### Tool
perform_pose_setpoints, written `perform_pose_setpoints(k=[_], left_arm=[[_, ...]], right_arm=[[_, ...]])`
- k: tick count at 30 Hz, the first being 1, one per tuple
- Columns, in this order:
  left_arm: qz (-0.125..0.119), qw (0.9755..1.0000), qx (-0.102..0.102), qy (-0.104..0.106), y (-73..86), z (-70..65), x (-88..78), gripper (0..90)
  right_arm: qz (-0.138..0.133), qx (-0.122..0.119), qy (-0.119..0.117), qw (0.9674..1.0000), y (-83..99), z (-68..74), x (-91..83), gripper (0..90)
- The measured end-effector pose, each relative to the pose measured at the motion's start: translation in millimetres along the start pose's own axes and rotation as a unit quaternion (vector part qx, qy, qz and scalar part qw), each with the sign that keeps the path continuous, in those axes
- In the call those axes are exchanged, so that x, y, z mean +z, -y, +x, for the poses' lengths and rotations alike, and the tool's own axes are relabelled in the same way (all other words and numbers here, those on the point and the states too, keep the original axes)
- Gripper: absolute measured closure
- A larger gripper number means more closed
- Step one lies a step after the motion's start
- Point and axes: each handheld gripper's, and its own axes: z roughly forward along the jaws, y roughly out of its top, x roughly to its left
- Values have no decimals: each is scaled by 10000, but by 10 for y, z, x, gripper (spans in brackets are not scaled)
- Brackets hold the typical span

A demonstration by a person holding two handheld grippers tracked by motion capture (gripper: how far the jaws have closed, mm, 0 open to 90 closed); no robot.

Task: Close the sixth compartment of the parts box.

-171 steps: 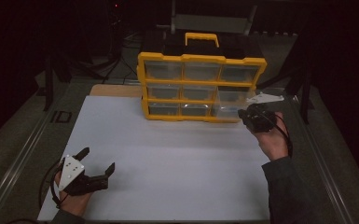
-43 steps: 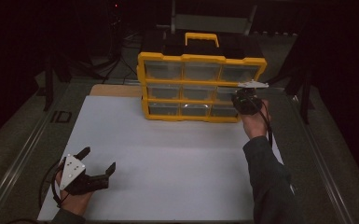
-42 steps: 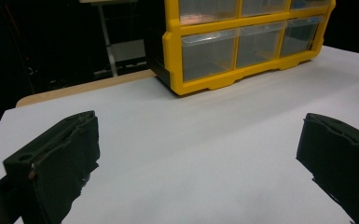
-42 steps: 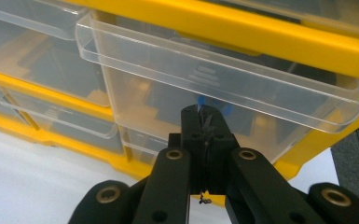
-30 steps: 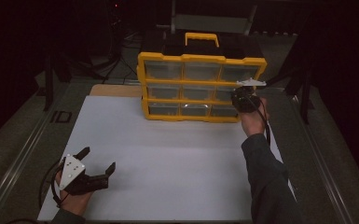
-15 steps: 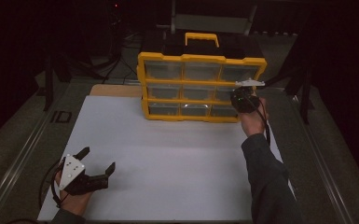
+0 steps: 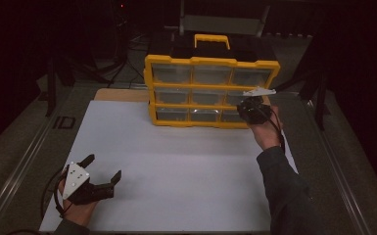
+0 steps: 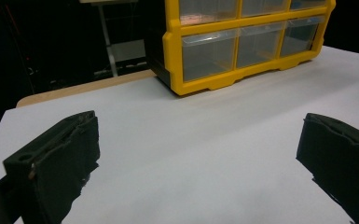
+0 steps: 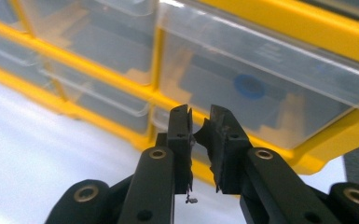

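Yellow organizer (image 7: pixel 210 90); R gripper (image 9: pixel 200 122) jaws opening, empty.

The high view looks forward and down from the person's side, taking in the whole white counter (image 7: pixel 176 161) with the yellow drawer cabinet (image 7: pixel 210 90) far off at upper centre. The left gripper view sits low, facing the cabinet (image 8: pixel 242 42) across the counter (image 8: pixel 191 140). The right gripper view faces the cabinet's clear drawers (image 9: pixel 261 79) from very close.
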Motion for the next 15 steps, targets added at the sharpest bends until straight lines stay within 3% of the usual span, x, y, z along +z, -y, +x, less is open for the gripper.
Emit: perform_pose_setpoints(k=[10,15], left_arm=[[5,10000,-5,3,1,-1,2,0],[10,10000,-4,1,2,-3,6,0]], right_arm=[[33,10,-464,9989,109,70,-159,544],[-46,59,-584,9983,192,93,-242,507]])
